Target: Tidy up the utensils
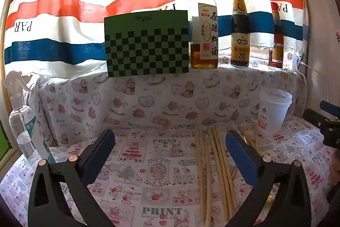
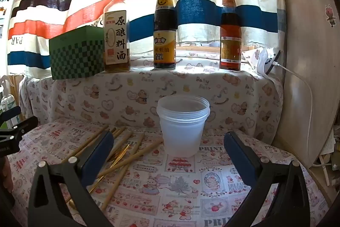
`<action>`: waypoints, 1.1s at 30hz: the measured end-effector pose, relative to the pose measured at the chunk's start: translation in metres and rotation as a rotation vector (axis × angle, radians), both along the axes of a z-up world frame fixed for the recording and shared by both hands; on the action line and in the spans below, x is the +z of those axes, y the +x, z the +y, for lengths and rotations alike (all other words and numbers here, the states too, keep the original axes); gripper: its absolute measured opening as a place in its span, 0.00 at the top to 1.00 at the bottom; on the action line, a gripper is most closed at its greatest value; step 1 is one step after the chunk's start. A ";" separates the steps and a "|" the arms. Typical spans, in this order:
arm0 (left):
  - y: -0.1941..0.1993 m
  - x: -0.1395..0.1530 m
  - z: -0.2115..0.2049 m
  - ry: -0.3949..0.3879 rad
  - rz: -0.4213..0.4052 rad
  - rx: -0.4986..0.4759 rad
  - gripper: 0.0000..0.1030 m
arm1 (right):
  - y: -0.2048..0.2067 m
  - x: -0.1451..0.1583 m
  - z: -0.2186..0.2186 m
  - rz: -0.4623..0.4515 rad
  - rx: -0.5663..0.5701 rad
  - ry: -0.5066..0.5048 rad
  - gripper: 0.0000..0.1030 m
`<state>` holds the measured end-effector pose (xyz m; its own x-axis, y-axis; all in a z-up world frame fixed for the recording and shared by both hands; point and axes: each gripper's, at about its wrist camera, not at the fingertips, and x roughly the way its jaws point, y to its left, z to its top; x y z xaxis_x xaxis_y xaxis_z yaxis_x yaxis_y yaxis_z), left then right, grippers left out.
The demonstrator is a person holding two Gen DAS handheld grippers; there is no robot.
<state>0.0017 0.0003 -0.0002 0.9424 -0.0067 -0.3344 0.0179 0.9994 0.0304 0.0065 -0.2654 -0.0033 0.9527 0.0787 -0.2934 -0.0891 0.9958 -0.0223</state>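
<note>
Left gripper (image 1: 170, 137) spread wide over chopsticks (image 1: 212, 167) at lower right; right gripper (image 2: 169, 139) likewise wide (nothing held), plastic cup (image 2: 182, 124) mid-frame.

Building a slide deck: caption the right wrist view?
Open right hand-held gripper faces an empty plastic cup, chopsticks scattered left.

Chopsticks (image 1: 209, 173): lower ends cut off by the frame's bottom edge.
Spoon (image 2: 119, 157): mostly hidden among chopsticks and behind a gripper finger.
Spray bottle (image 1: 23, 120): left side cropped.
Red-capped bottle (image 1: 277, 39): label unreadable.
</note>
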 end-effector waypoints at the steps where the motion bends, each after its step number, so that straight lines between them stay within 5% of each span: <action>1: -0.003 0.000 0.001 -0.009 -0.040 0.004 0.00 | 0.000 0.000 0.000 -0.007 0.000 -0.010 0.00; 33: -0.003 0.001 0.002 -0.018 -0.022 -0.005 0.00 | 0.004 -0.001 0.005 0.044 0.008 -0.022 0.00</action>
